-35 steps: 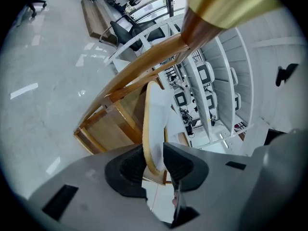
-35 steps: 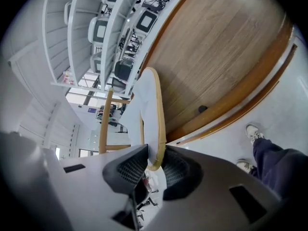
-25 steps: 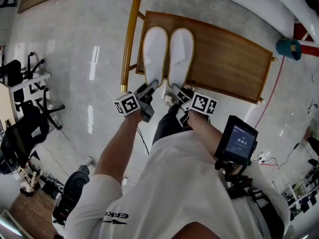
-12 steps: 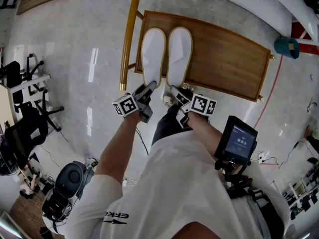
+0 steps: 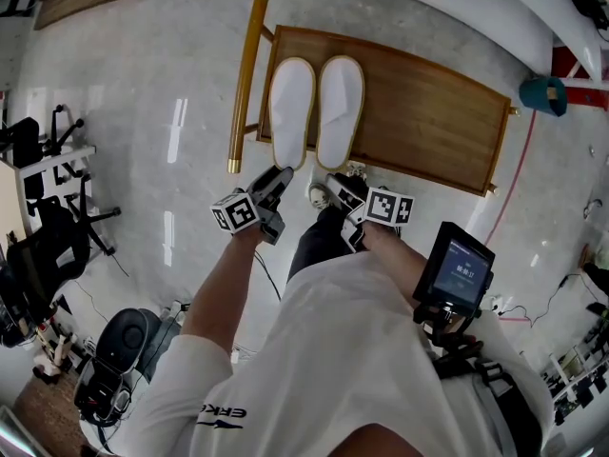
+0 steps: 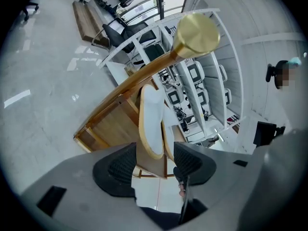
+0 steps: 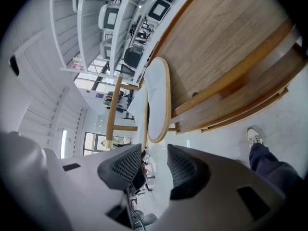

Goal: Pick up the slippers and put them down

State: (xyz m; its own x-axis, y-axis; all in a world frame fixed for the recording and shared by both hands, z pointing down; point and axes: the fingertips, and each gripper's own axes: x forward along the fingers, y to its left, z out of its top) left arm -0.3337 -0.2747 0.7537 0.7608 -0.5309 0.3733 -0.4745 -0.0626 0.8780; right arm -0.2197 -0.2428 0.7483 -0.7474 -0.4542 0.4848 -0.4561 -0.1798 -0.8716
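1. Bench top (image 5: 428,112), right of the slippers (image 5: 291,108): bare wood, open passage.
2. Gold rail (image 5: 245,79): raised bar along the bench's left end, just beside the left slipper; blocks entry from the left.
3. Floor (image 5: 143,93), left of the rail: open.
4. Shoe (image 5: 320,194): at the bench's near edge.

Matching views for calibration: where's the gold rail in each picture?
Head view: gold rail upper centre-left, along the wooden table's left side.
Left gripper view: rail's round end cap top, right of centre; the shaft runs down-left.
Right gripper view: thin upright rail, left of centre.
Shared landmark: white slippers beside it.
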